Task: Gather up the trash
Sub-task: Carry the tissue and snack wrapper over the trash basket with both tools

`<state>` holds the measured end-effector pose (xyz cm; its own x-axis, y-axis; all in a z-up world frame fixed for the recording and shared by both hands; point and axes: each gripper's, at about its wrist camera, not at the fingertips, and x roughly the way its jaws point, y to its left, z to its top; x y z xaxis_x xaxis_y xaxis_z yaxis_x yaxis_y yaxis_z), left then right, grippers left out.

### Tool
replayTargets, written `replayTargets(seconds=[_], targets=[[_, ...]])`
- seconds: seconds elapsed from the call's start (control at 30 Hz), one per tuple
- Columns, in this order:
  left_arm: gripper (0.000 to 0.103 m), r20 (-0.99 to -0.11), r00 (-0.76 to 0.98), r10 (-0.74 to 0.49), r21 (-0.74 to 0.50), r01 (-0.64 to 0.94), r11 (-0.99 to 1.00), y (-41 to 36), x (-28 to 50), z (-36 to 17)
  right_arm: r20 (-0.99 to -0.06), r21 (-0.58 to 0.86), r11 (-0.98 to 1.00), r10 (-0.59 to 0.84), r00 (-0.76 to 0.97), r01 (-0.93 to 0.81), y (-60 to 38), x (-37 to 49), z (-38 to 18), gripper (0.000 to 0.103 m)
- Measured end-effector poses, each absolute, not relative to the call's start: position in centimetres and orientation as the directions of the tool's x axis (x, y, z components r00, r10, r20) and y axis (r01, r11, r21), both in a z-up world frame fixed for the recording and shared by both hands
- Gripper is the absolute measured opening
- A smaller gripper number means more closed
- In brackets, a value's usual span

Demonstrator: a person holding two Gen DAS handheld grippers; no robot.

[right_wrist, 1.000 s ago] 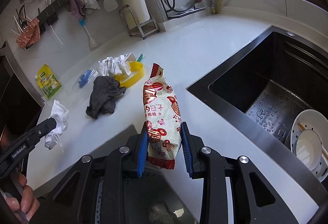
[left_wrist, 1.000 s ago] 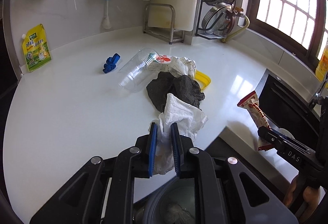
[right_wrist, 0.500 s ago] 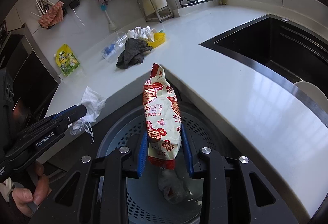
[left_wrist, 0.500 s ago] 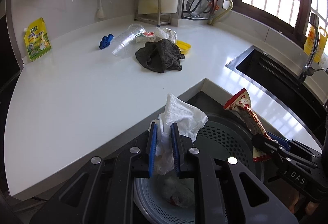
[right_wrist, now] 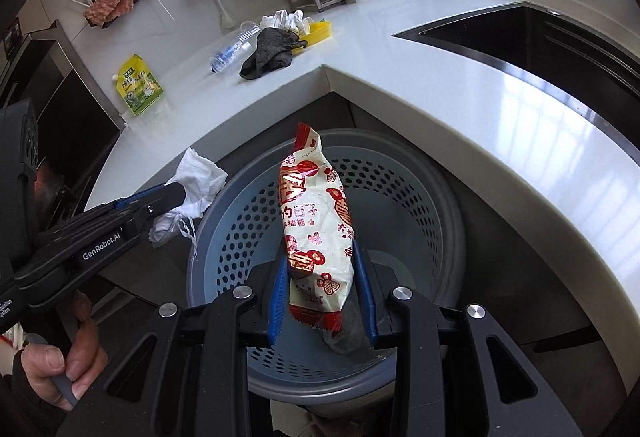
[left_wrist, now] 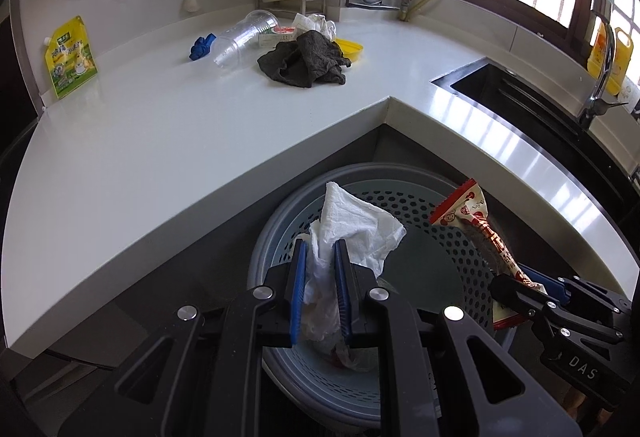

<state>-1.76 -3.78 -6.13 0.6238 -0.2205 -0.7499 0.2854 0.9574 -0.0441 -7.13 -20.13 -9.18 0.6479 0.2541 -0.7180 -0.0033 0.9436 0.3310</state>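
Two tools, both loaded, and I have them poised over the bin. My left tool (left_wrist: 320, 285) is clamped tight on a crumpled white tissue (left_wrist: 352, 233), pinched near its lower end so the loose folds fan up above the pads and nothing drags. My right tool (right_wrist: 322, 297) is closed on a red-and-white candy wrapper (right_wrist: 316, 221), gripped low across its width so the long bag stands up between the fingers. I am pointing both steeply downward, and that puts each piece over the mouth of the grey perforated trash basket (right_wrist: 404, 173), which sits on the floor in the inner corner of the white table (left_wrist: 160, 141). I judge a release from here would drop both inside; something crumpled already lies at the bottom.

Farther out on the table, well apart from the bin, more remains: a clear plastic cup (left_wrist: 240, 41) on its side, a dark rag (left_wrist: 304, 63), crumpled paper (left_wrist: 316, 23), a yellow lid (left_wrist: 350, 49) and a small blue piece (left_wrist: 202, 47). A green-yellow pouch (left_wrist: 70, 57) leans at the wall; whether it is trash I cannot tell.
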Motion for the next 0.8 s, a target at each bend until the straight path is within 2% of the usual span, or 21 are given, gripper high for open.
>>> replayTargets(seconds=[0.8], targets=[[0.015, -0.796, 0.568, -0.208, -0.036, 0.298, 0.954, -4.1, -2.2, -8.2, -0.754, 0.336, 0.942, 0.263, 0.602, 0.008, -20.1, -7.9, -10.3, 0.03]])
